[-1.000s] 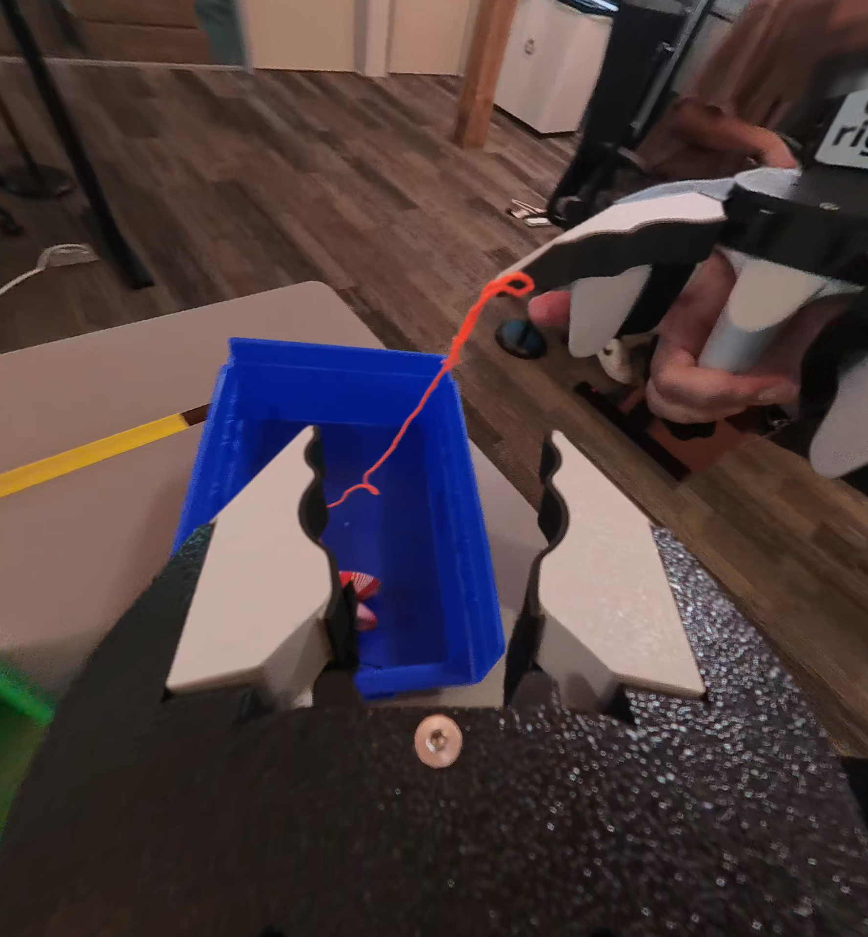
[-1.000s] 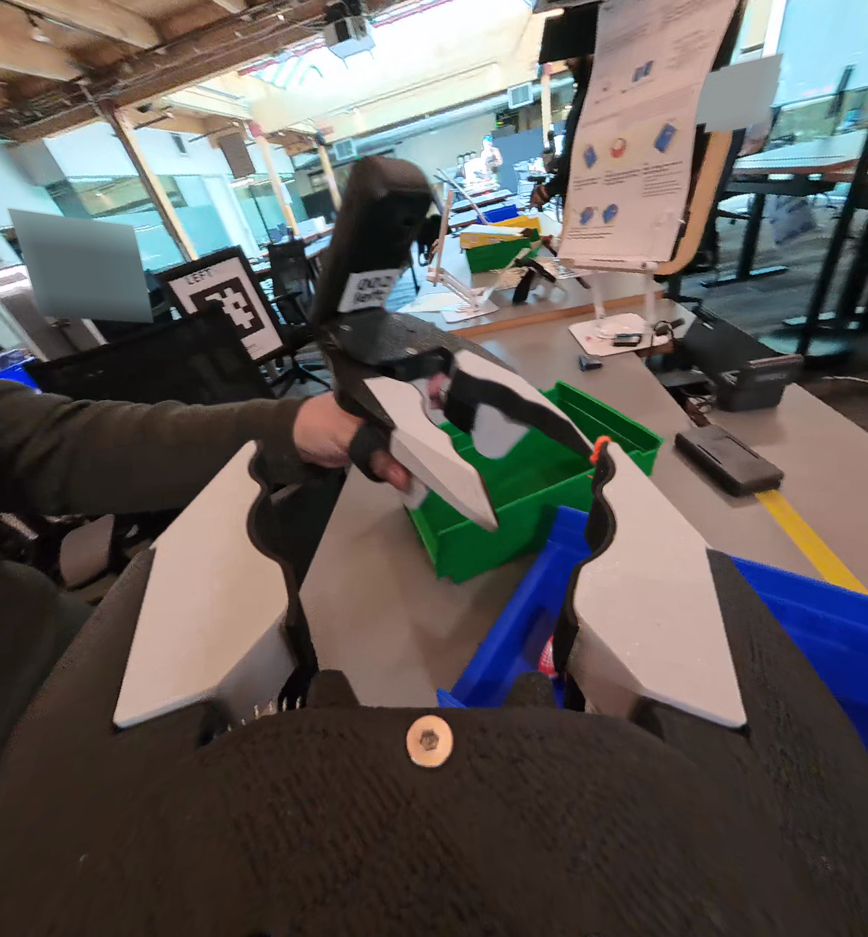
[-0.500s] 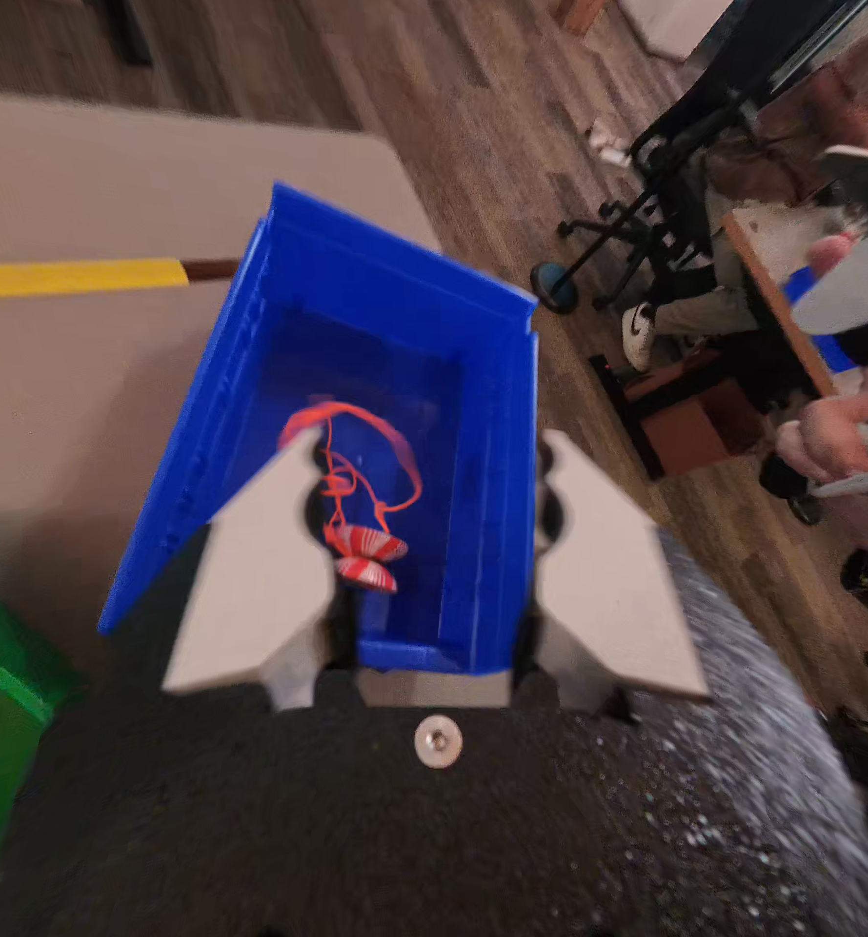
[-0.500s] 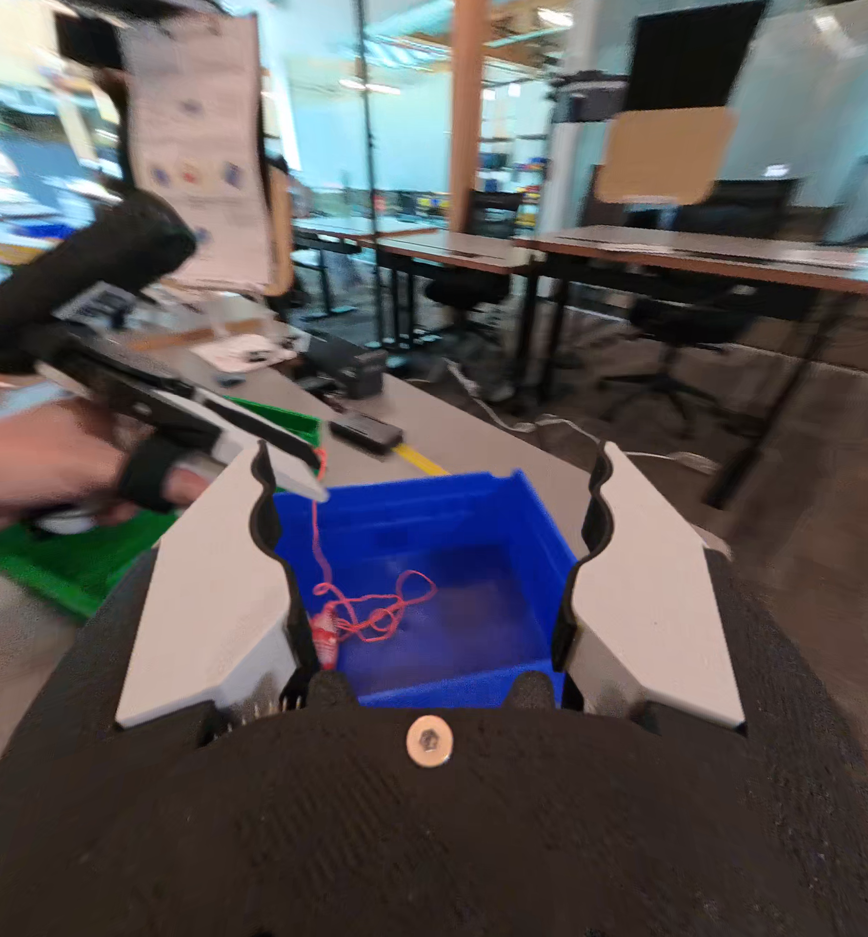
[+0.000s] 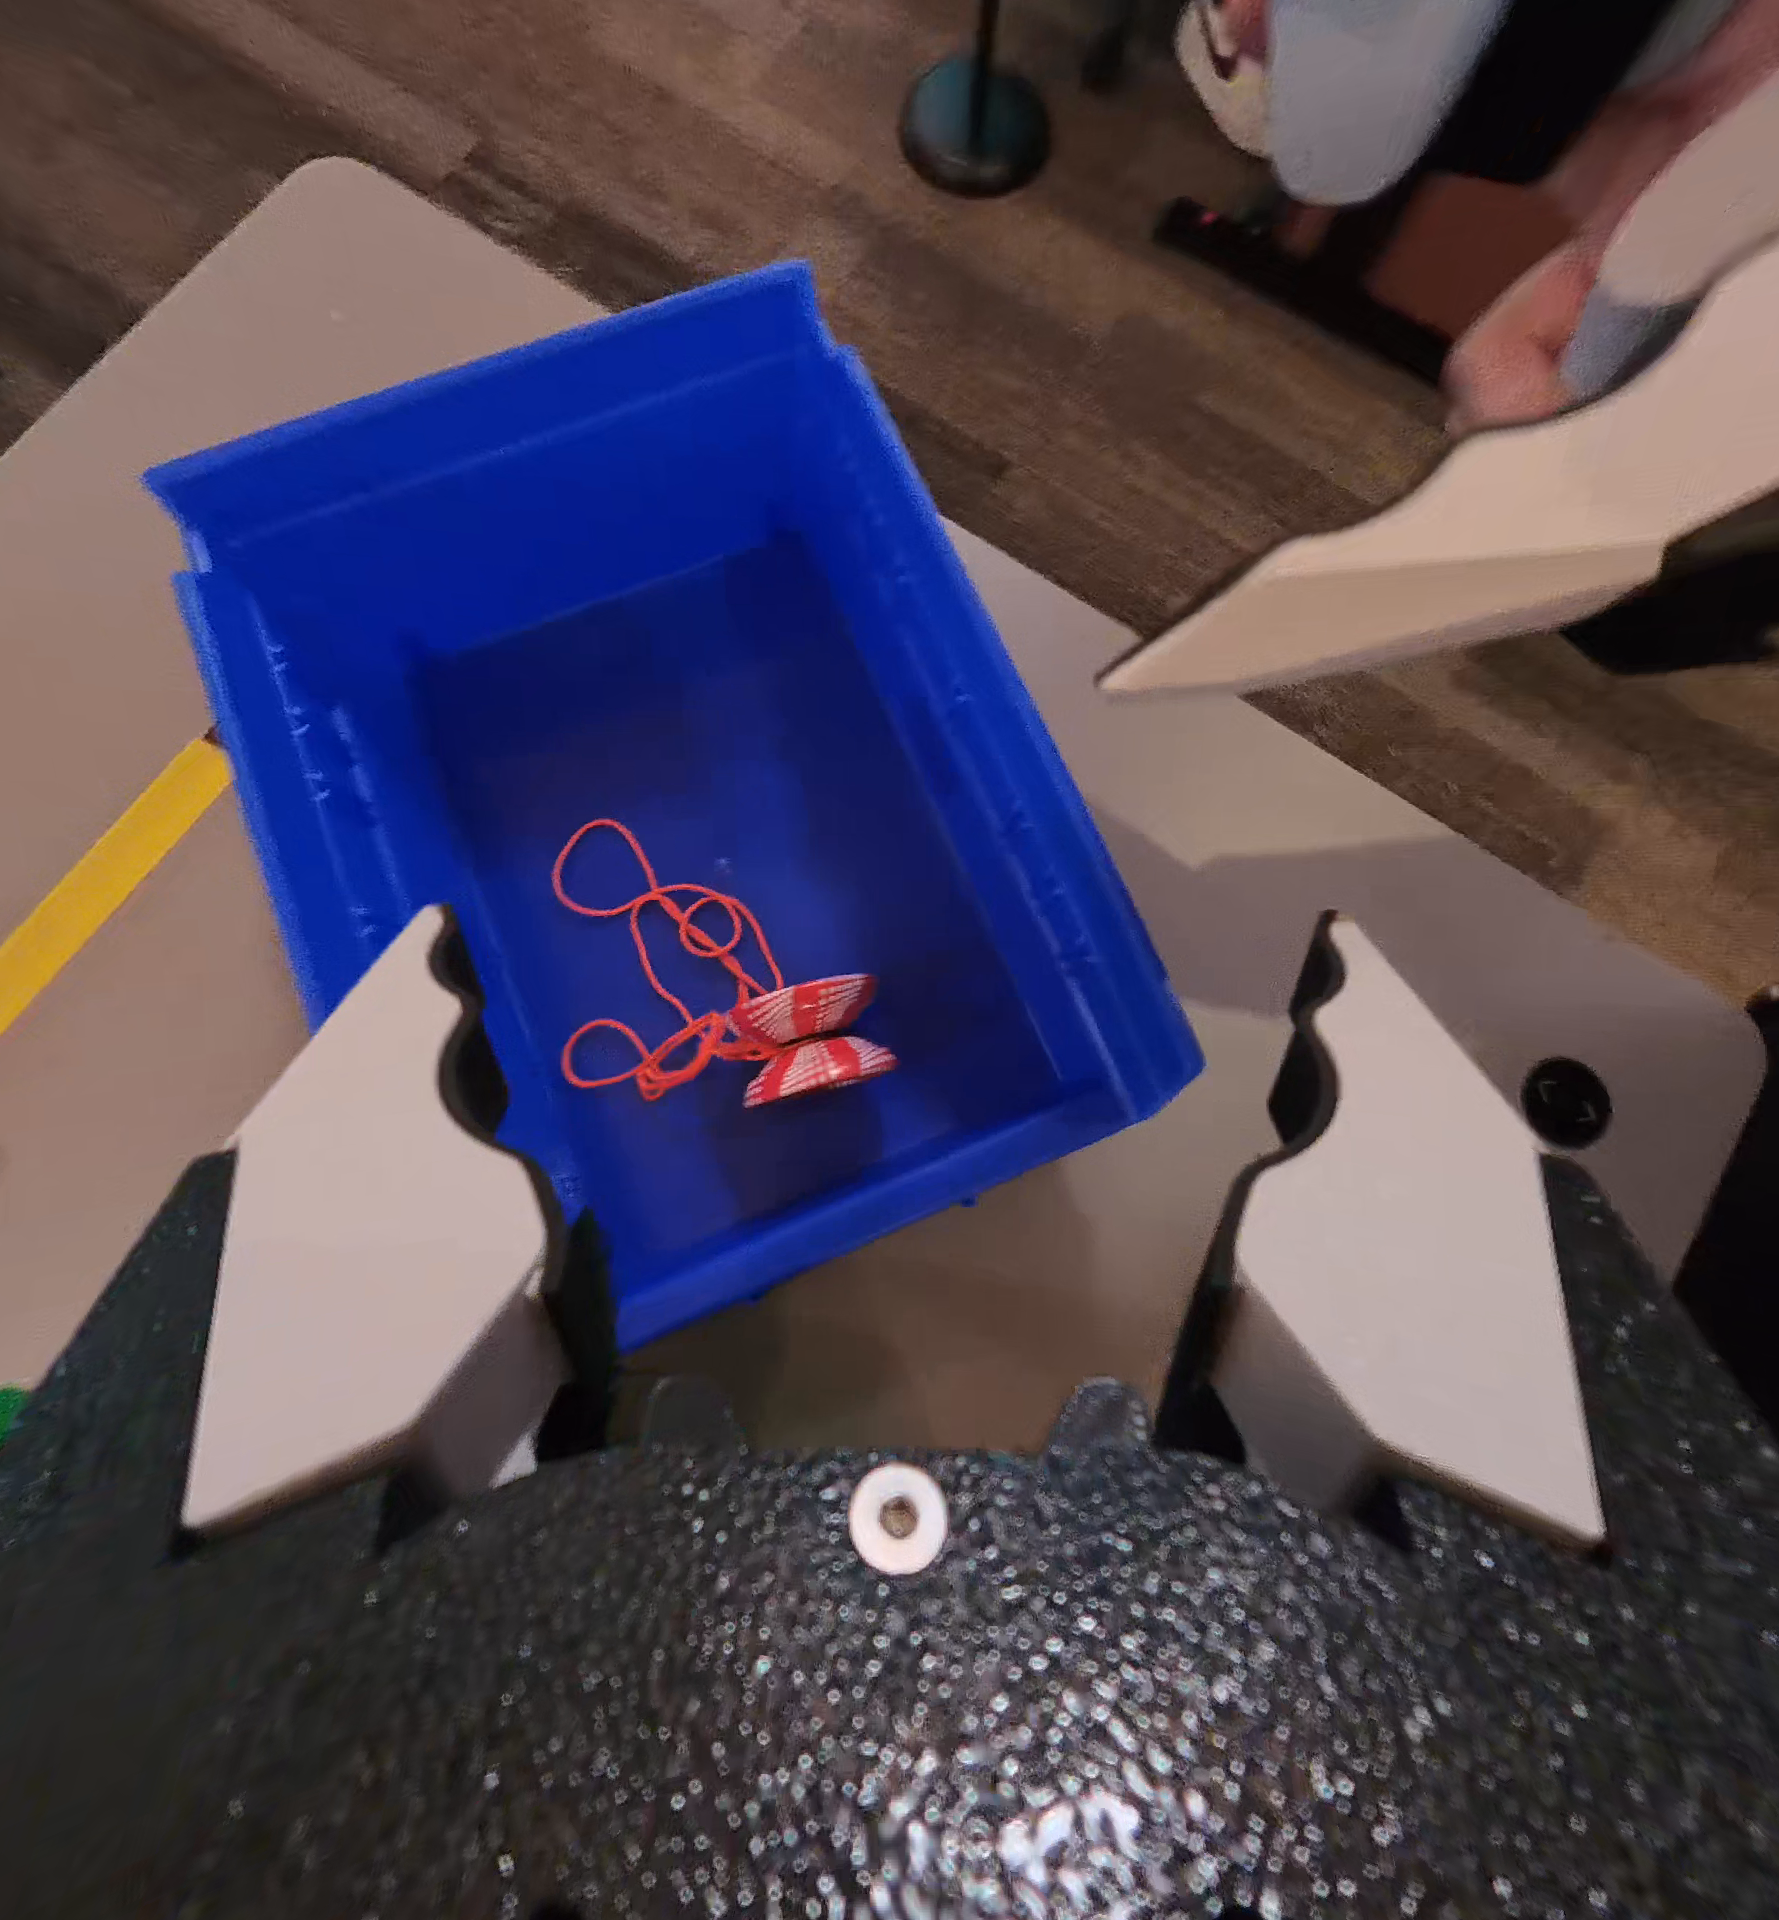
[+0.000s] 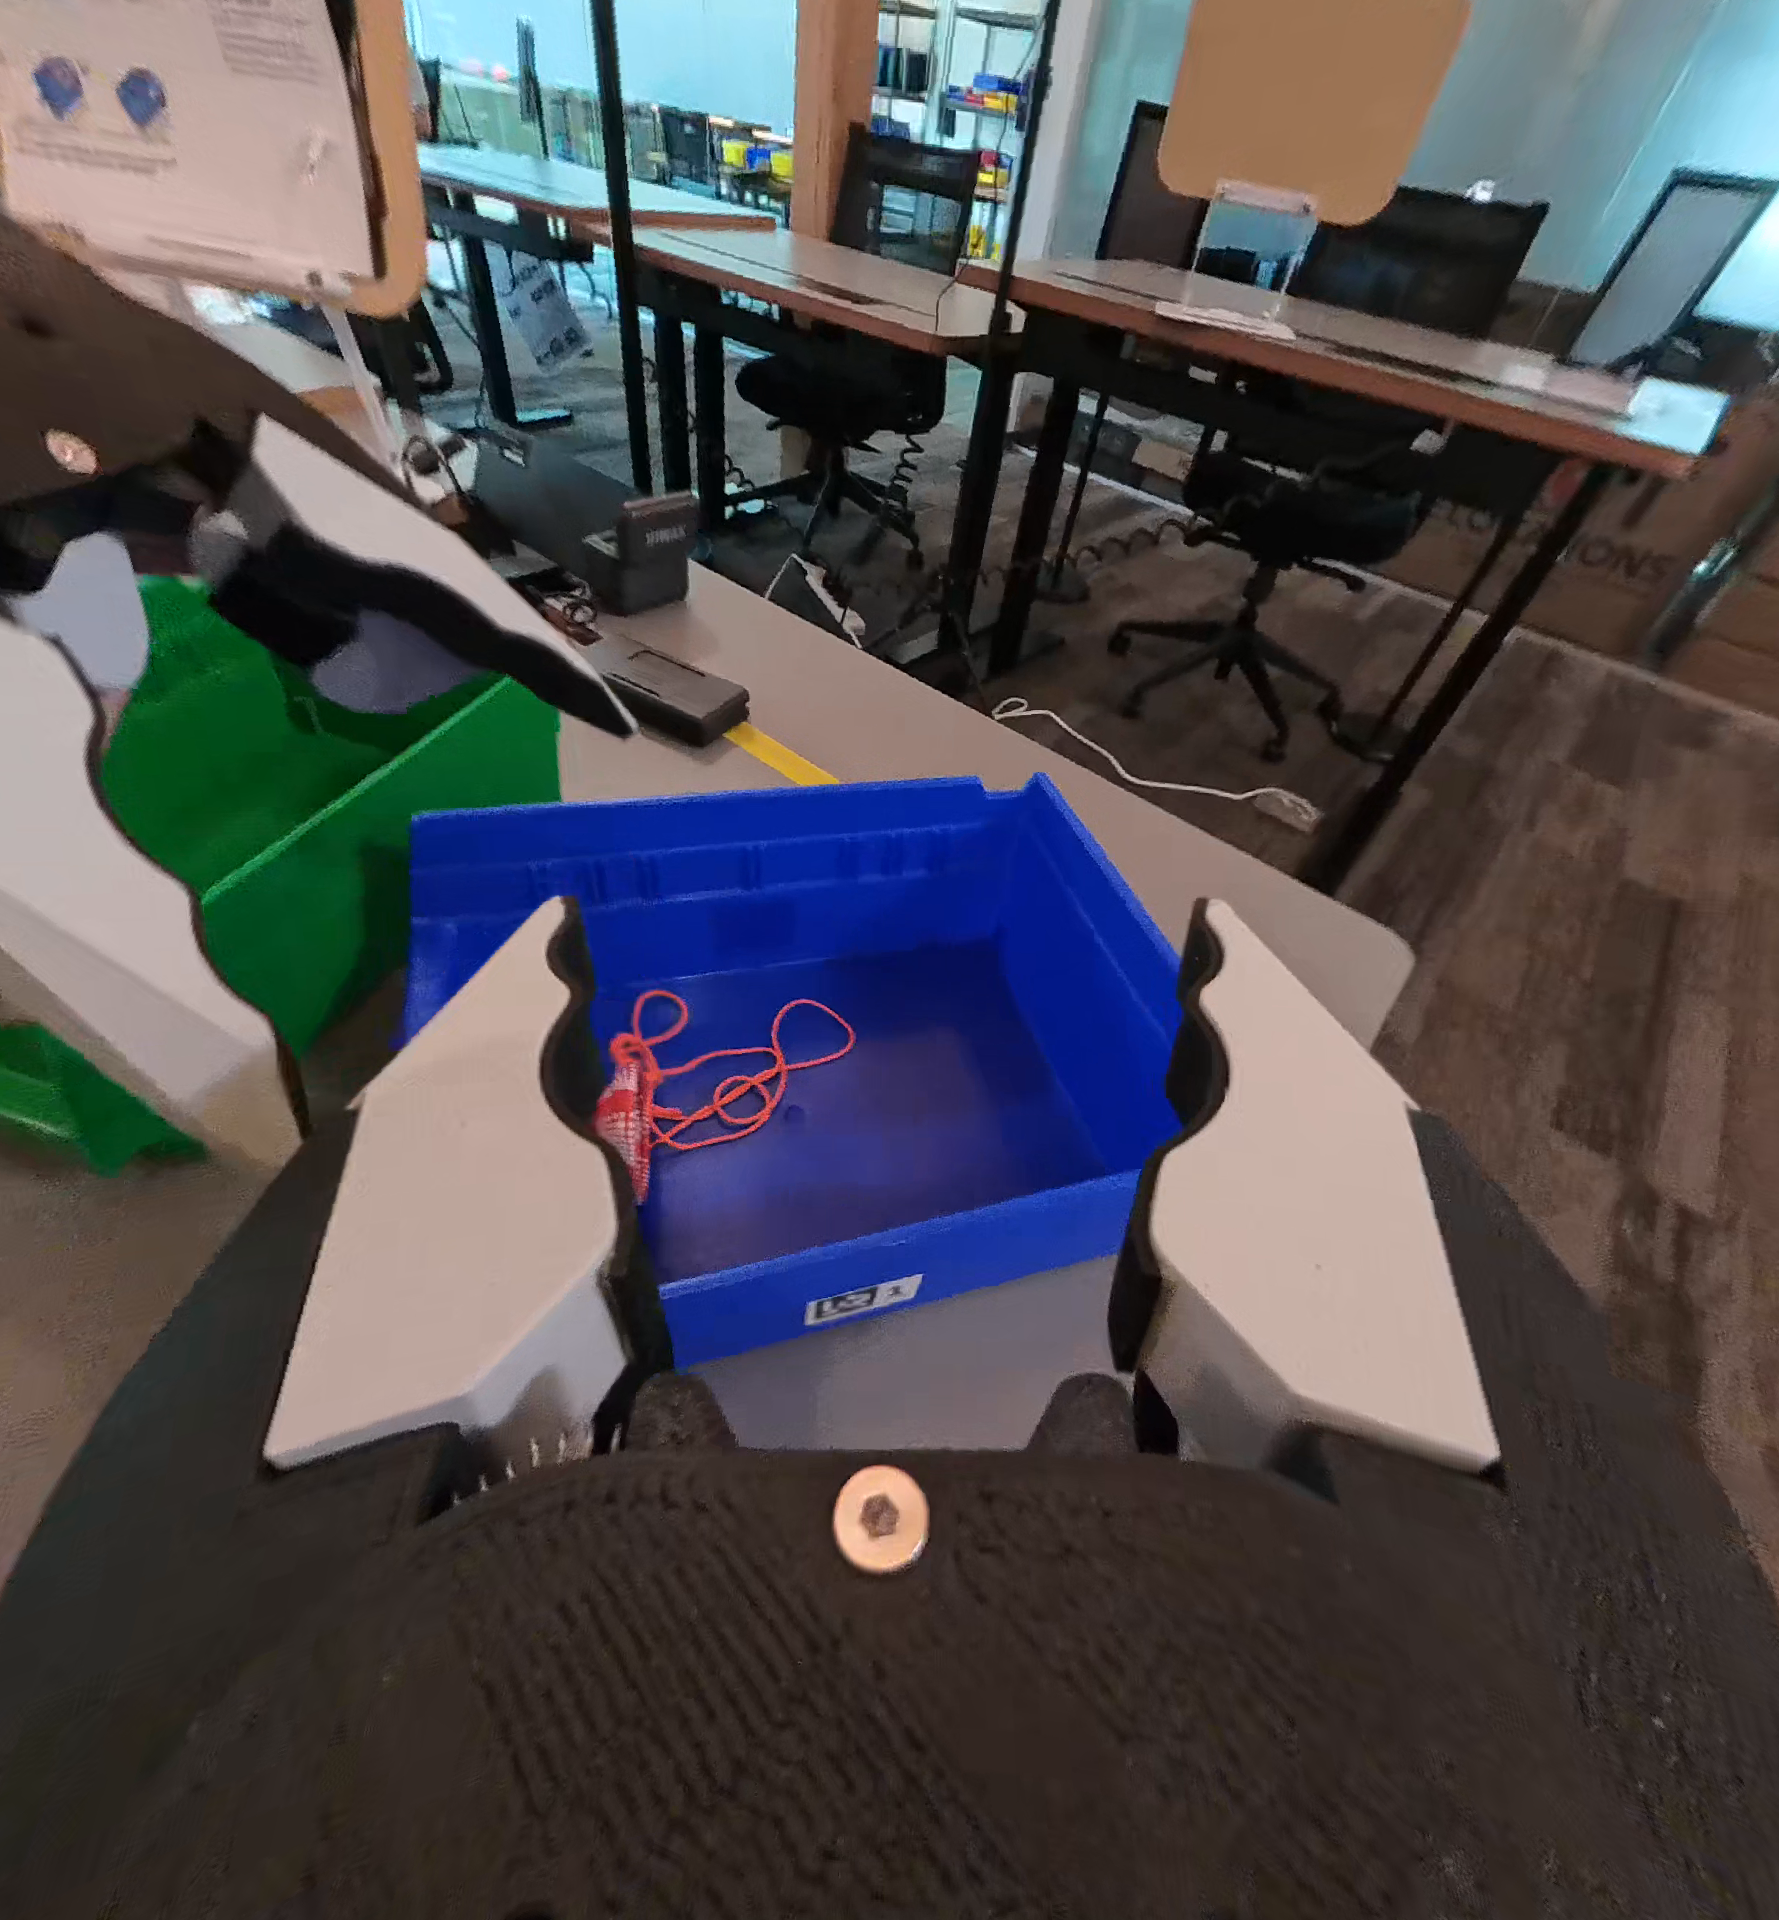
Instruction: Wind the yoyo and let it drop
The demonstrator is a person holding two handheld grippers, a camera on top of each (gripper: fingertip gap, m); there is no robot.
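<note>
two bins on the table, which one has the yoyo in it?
The blue bin. The red-and-white yoyo lies on its floor with its orange string loose beside it. The green bin next to it shows no yoyo.

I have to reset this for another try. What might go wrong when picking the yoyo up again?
The orange string lies in loose, overlapping loops, so it may knot or snag on the fingers. The yoyo rests on its edge near the wall of the blue bin and may roll away.

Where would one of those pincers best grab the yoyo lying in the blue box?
Probably from straight above, one finger on each flared half. The yoyo lies on its rims on the blue bin's floor, so both outer faces are exposed; its loose string trails clear.
</note>
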